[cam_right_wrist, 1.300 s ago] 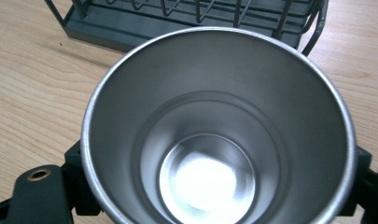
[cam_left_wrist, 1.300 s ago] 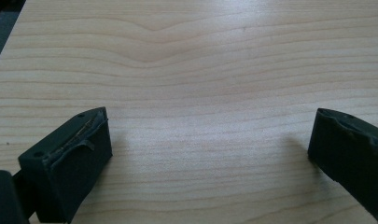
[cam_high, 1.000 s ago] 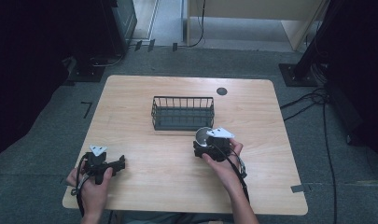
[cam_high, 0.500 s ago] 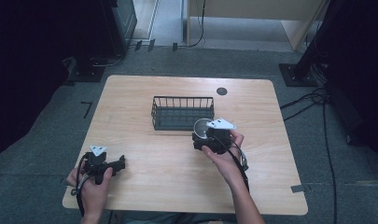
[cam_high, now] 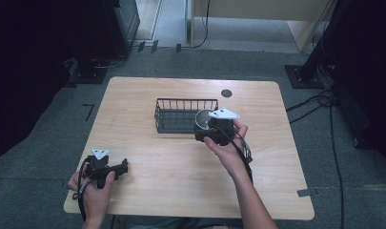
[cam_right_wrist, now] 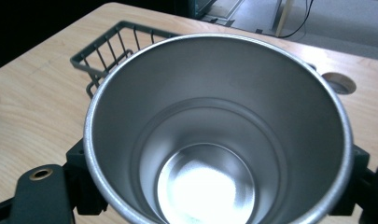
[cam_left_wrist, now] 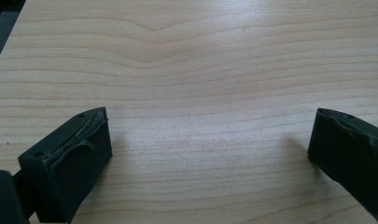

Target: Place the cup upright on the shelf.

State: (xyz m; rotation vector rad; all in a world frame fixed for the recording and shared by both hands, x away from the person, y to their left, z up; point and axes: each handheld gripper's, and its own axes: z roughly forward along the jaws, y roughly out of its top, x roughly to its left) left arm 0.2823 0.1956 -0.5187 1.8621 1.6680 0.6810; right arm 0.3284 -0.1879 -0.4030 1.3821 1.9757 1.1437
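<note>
A shiny metal cup point(cam_right_wrist: 214, 135) sits between the jaws of my right gripper point(cam_high: 206, 129), which is shut on it; the cup's empty inside faces the right gripper view. In the high view the cup point(cam_high: 202, 117) hangs at the right end of a dark wire basket point(cam_high: 181, 114), over its near right corner. The basket point(cam_right_wrist: 113, 43) lies behind the cup, empty as far as I can see. My left gripper point(cam_high: 115, 168) rests low near the table's front left, open, with bare wood between its fingers point(cam_left_wrist: 70, 158).
The wooden table point(cam_high: 147, 157) has a round cable hole point(cam_high: 226, 93) behind the basket. Cables point(cam_high: 319, 102) trail on the grey floor to the right, and dark equipment stands at the back left.
My right gripper has carried the cup forward and a little left, from the table in front of the basket up to the basket's right end. The left gripper has stayed put.
</note>
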